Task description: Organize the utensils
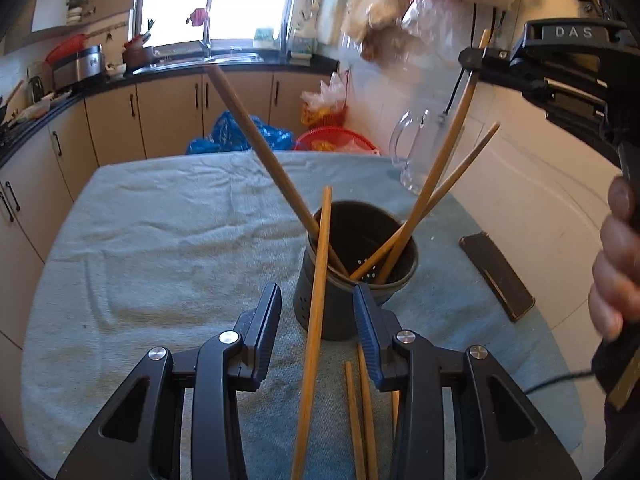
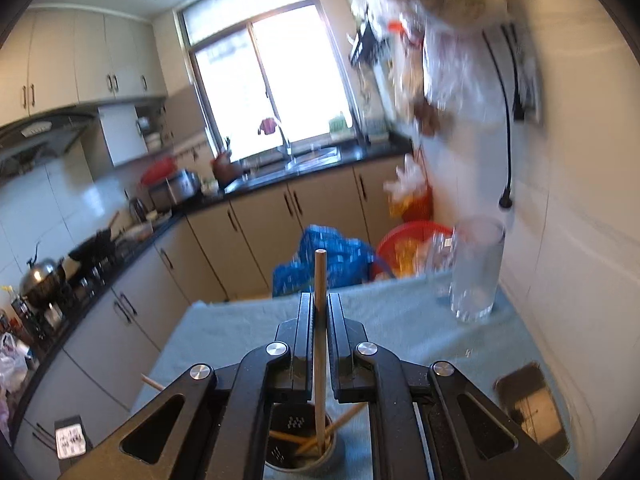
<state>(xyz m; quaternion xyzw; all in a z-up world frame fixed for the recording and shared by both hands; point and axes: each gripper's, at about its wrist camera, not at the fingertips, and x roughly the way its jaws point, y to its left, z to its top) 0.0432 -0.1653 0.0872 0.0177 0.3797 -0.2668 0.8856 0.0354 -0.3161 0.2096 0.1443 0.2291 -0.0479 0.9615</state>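
On the towel-covered surface (image 1: 160, 208), a dark holder (image 1: 356, 264) with chopsticks.
Left gripper (image 1: 316, 300) fingers stand apart around a leaning chopstick (image 1: 316, 300), pads not touching; loose chopsticks (image 1: 362, 408) lie at five o'clock. Right gripper (image 2: 320, 304), fingers clamped on an upright chopstick (image 2: 320, 280), hangs above the holder.

Left hand-held gripper (image 1: 316, 300): matte black plastic frame, two linkage arms per side with triangular cut-outs, four round silver pivot screws. Finger pads (image 1: 370, 344) dark blue, ribbed on the inner faces.

Right hand-held gripper (image 2: 320, 312): same black frame, same triangular cut-outs, four silver pivot screws, flat black finger plates. Seen from the left wrist camera, its housing carries a grey label with raised letters "DAS". A thin black cable trails below the person's hand (image 1: 614, 276) on its grip.
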